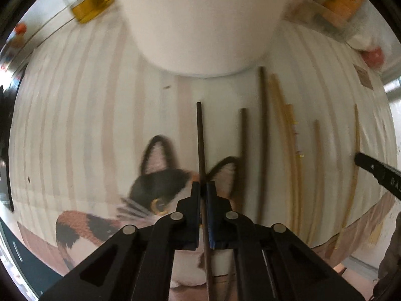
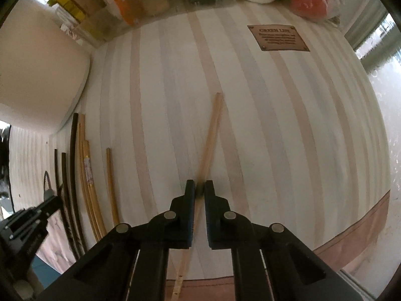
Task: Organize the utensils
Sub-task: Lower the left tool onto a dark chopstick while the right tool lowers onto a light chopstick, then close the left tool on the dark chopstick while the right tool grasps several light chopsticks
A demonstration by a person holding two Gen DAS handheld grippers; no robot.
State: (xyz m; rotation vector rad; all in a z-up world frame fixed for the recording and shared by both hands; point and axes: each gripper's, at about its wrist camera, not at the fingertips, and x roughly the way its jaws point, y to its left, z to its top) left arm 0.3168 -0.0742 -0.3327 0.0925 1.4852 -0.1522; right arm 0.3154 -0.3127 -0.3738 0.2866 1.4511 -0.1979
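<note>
Both claws point down at a striped cloth (image 2: 250, 115) on the surface, each closed on a single chopstick.

The left claw (image 1: 203, 188) pinches a dark chopstick (image 1: 200, 135) between its pads; the stick runs straight ahead from the fingertips and back beneath the claw, over the cat print (image 1: 160, 183) on the cloth. Just right of this claw lie two more dark chopsticks (image 1: 262, 135), and beyond them a bundle of light bamboo chopsticks (image 1: 288, 135), all roughly parallel. A white pot (image 1: 200, 22) stands ahead of the claw, past the stick's far tip.

The right claw (image 2: 200, 188) grips a pale wooden chopstick (image 2: 213, 130), which slants ahead and slightly right from the fingertips and trails back under the claw toward the cloth's edge. The other sticks lie well to this claw's left, near the left claw seen at the picture's edge. A brown label (image 2: 278, 37) sits on the cloth ahead and to the right, and boxes (image 2: 75, 0) and bags line the far side.
</note>
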